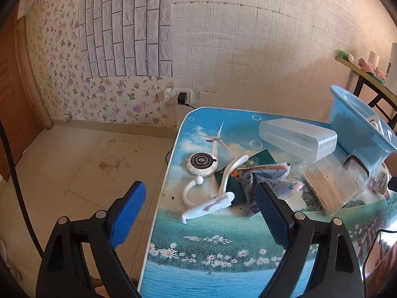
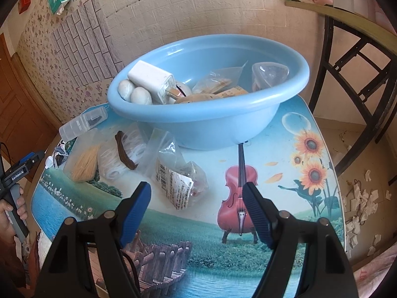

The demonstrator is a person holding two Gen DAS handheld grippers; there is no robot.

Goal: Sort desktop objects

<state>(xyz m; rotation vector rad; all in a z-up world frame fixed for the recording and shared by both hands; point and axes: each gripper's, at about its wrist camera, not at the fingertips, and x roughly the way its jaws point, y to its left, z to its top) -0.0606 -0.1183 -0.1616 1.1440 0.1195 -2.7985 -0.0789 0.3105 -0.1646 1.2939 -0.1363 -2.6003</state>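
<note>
Left wrist view: the left gripper (image 1: pixel 201 200) hangs over the near-left part of the tabletop (image 1: pixel 223 226), fingers (image 1: pixel 127 213) spread wide apart with nothing between them. A white hook (image 1: pixel 211 196) lies just ahead of the gap between the fingers, its curved end toward the tabletop's left edge. Beyond it sits a round soap (image 1: pixel 202 163) with a dark label. A crumpled wrapper (image 1: pixel 270 178) lies beside the right finger, partly hidden behind its tip; whether they touch cannot be told. A clear lidded box (image 1: pixel 297 137) stands further back, and a flat box of toothpicks (image 1: pixel 327 186) lies to the right, next to the blue basin (image 1: pixel 352 121).

Right wrist view: the right gripper (image 2: pixel 197 198) is held above the middle of the tabletop, fingers (image 2: pixel 135 211) likewise wide apart and holding nothing. A clear bag with a barcode label (image 2: pixel 173 176) lies just ahead of the left finger, apart from it. Left of the bag are a packet of rubber bands (image 2: pixel 121 154), then the toothpicks, then the clear box at the far left. The basin stands beyond the bags at the back of the tabletop, well ahead of the fingers. Inside it are a white charger (image 2: pixel 151 79), two pale egg-shaped items (image 2: pixel 134 92), some clear packets (image 2: pixel 218 82) and a clear cup (image 2: pixel 270 72). The person's left hand (image 2: pixel 15 208) appears at the left edge, gripping the other tool's handle.
</note>
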